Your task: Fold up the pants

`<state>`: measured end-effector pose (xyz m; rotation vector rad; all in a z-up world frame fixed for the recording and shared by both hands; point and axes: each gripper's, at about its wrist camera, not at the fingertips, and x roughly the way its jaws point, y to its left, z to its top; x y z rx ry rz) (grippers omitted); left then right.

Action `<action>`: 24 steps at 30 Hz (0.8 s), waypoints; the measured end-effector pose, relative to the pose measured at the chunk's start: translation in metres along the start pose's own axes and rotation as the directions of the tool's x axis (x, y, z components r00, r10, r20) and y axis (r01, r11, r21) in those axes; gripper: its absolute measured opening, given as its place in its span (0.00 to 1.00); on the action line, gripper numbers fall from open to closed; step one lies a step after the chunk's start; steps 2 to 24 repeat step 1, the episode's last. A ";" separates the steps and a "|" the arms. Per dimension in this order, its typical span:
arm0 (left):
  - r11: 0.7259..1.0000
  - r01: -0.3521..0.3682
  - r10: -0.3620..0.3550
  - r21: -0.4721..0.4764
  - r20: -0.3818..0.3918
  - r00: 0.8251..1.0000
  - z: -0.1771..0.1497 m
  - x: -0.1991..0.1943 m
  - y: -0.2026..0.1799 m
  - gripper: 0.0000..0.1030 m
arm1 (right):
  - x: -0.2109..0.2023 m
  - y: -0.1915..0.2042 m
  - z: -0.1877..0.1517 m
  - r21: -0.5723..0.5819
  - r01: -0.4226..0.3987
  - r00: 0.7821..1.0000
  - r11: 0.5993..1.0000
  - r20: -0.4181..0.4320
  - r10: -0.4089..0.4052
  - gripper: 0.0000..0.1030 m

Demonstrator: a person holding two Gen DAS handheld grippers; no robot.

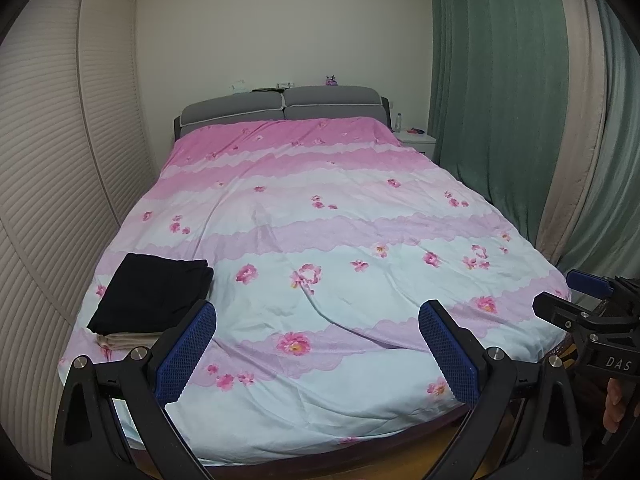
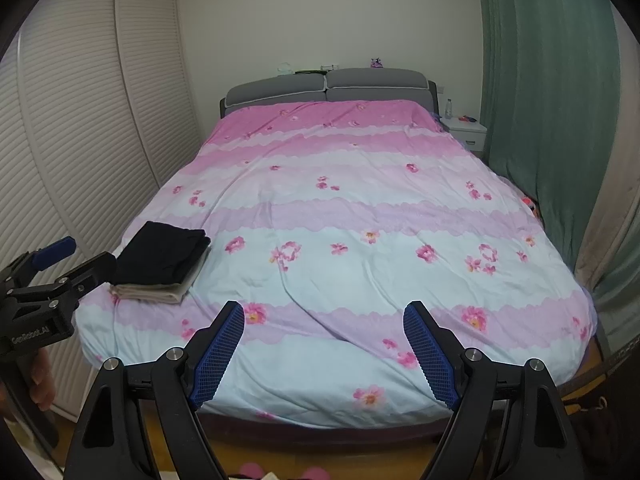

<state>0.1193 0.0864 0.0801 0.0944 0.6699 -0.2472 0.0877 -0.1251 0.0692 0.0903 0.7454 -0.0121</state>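
Folded black pants lie on top of a folded beige garment at the near left corner of the bed; both also show in the right wrist view, the black pants over the beige garment. My left gripper is open and empty, held off the foot of the bed, just right of the stack. My right gripper is open and empty, off the foot of the bed near its middle. Each gripper shows at the edge of the other's view.
A pink and pale blue floral duvet covers the bed. A louvred wardrobe stands on the left, green curtains on the right. A white nightstand with a bottle is by the grey headboard. Pink slippers lie on the wooden floor.
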 end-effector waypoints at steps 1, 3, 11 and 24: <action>1.000 0.000 0.000 -0.001 0.000 1.000 0.000 0.000 0.000 1.00 | 0.000 0.000 0.000 -0.001 -0.002 1.000 1.000 0.000 0.002 0.80; 1.000 0.000 0.000 -0.001 0.000 1.000 0.000 0.000 0.000 1.00 | 0.000 0.000 0.000 -0.001 -0.002 1.000 1.000 0.000 0.002 0.80; 1.000 0.000 0.000 -0.001 0.000 1.000 0.000 0.000 0.000 1.00 | 0.000 0.000 0.000 -0.001 -0.002 1.000 1.000 0.000 0.002 0.80; 1.000 0.000 0.000 -0.001 0.000 1.000 0.000 0.000 0.000 1.00 | 0.000 0.000 0.000 -0.001 -0.002 1.000 1.000 0.000 0.002 0.80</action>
